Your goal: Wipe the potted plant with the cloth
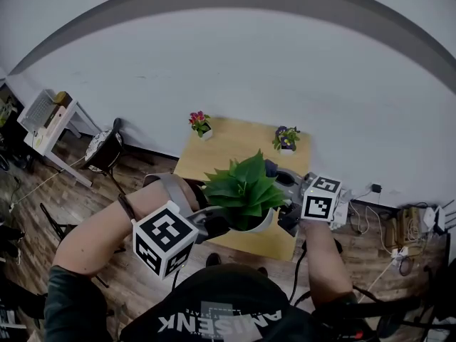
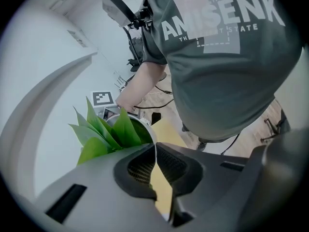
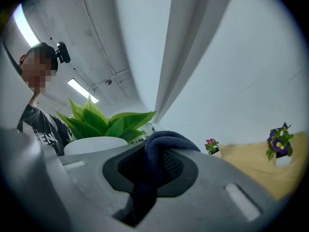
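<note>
Your left gripper (image 2: 154, 170) is pinched shut on the rim of the round white pot (image 1: 263, 224). Your right gripper (image 3: 154, 170) clamps the dark blue fabric cloth (image 3: 165, 144). The broad green leaves (image 3: 104, 122) sit just up-left of the cloth, nearest your right hand.

Potted plants come to three: one large green plant (image 1: 242, 187) in a white pot, and two small flowering ones, the pink-flowered pot (image 1: 200, 125) at about eleven o'clock from it and the purple-flowered pot (image 1: 286, 139) at about one o'clock. There is one wooden table (image 1: 235, 142). Grippers number two, the left gripper (image 2: 154, 170) and the right gripper (image 3: 154, 173), each bearing one marker cube (two cubes in all, the left cube (image 1: 165, 238) at eight o'clock from the large plant, the right cube (image 1: 321, 199) at three). One dark blue cloth (image 3: 161, 144), one person, and one white side table (image 1: 46, 123) at ten o'clock.
</note>
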`<state>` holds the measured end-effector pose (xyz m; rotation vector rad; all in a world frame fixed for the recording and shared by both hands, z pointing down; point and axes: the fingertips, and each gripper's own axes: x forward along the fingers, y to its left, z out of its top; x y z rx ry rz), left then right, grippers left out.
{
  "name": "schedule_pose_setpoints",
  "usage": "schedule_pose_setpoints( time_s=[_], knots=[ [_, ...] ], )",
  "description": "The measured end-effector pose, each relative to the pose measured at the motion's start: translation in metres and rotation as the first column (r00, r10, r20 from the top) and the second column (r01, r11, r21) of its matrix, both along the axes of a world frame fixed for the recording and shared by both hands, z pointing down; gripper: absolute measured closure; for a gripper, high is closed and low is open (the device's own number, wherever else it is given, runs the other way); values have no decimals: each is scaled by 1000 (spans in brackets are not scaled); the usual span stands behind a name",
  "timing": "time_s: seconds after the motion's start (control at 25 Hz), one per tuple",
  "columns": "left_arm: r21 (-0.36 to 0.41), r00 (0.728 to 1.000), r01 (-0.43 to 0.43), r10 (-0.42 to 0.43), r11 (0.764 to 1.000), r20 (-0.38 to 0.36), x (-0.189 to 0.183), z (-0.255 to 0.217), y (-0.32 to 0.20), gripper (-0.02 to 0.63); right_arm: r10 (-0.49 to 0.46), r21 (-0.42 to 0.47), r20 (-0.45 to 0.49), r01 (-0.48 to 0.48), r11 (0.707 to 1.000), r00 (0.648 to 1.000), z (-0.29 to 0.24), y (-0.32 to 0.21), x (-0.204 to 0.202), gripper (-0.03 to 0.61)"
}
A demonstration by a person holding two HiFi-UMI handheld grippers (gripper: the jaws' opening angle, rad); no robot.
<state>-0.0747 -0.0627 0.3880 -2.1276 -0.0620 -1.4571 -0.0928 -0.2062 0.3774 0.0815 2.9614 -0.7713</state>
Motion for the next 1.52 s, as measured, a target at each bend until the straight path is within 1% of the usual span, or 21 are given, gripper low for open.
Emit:
schedule_pose_setpoints(
  time_s=[0.16, 0.2, 0.32, 0.48, 0.68, 0.92, 1.08, 1.16, 1.28, 1.52],
  knots=[
    [27, 1000, -16, 16, 1000, 6, -3, 3, 2, 603, -39, -10, -13, 38, 999, 999, 7, 4, -6, 528],
    [24, 1000, -12, 12, 1000, 8, -4, 4, 2, 603, -47, -14, -16, 47, 999, 999, 10, 5, -8, 528],
    [-16, 1000, 12, -12, 1000, 13, -10, 9, 0, 603, -48, -26, -24, 47, 999, 999, 14, 2, -10, 528],
    [-17, 998, 60, -59, 998, 21, -26, 18, -13, 603, -10, -14, -10, 10, 1000, 1000, 6, -6, -1, 528],
    [-42, 989, 146, -147, 988, -12, -47, 25, -35, 603, 31, 1, -17, -31, 1000, 999, 0, -8, 17, 528],
    [-79, 977, 211, -211, 974, 4, -70, 49, -59, 603, 105, -4, -3, -105, 994, 994, -4, -7, 37, 528],
    [-90, 968, 252, -250, 963, 32, -79, 66, -72, 603, 157, 31, 3, -157, 987, 988, -14, -3, 49, 528],
    [-93, 963, 268, -265, 959, 38, -77, 76, -77, 601, 199, 65, 0, -198, 978, 980, -19, 0, 58, 528],
    [-91, 957, 290, -287, 953, 51, -74, 94, -87, 601, 274, 110, -9, -271, 956, 962, -26, 2, 73, 528],
    [-79, 930, 364, -359, 928, 74, -85, 135, -126, 600, 414, 197, -52, -397, 896, 909, -30, 1, 87, 528]
  ],
)
